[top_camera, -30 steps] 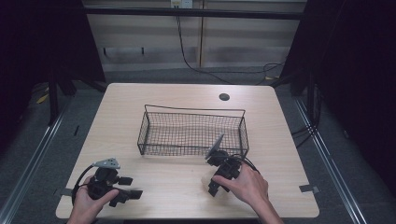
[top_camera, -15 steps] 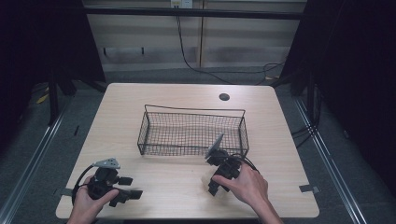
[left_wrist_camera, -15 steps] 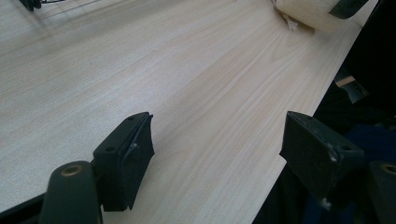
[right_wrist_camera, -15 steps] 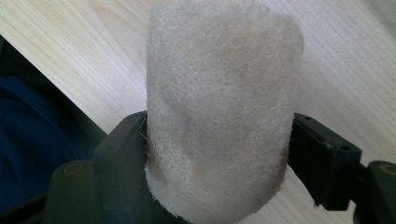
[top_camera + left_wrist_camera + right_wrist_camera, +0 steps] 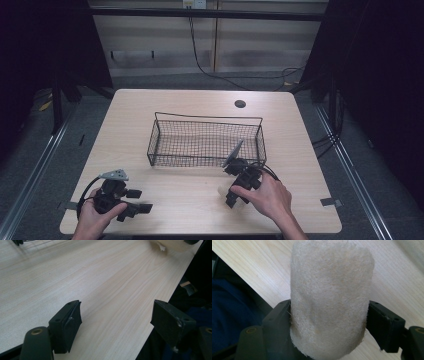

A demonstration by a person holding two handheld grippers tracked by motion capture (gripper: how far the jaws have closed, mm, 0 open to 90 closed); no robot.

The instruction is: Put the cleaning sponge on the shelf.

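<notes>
Because the fuzzy cream roll (image 5: 329,297) is soft and pinched only across its lower half, I judge the main hazard to be slippage: the pile may compress and let the roll tilt or slide out between the jaws if I swing the right tongs (image 5: 329,322) sharply. A second risk, as I read it, is the wire basket (image 5: 160,137) just beyond my right hand (image 5: 267,197); its near rim could catch the roll or the trailing cable should I lift too low toward it. The roll sits low over the front part of the table (image 5: 190,195), near the front edge, so a dropped roll might tumble off onto the floor.

Right arm: hand laid over the tool from the front right, the tongs closed on the roll with one jaw pressing each flank, the roll standing up past the jaw tips in the right gripper view.

Left arm: left hand (image 5: 92,217) at the front left corner of the table, left tongs (image 5: 120,317) held low and roughly level, jaws spread wide apart with nothing between them, pointing across the bare wood toward the right-hand side. The two hands are well apart.

The basket stands at the table's middle; it looks empty, though I cannot tell through the mesh.
</notes>
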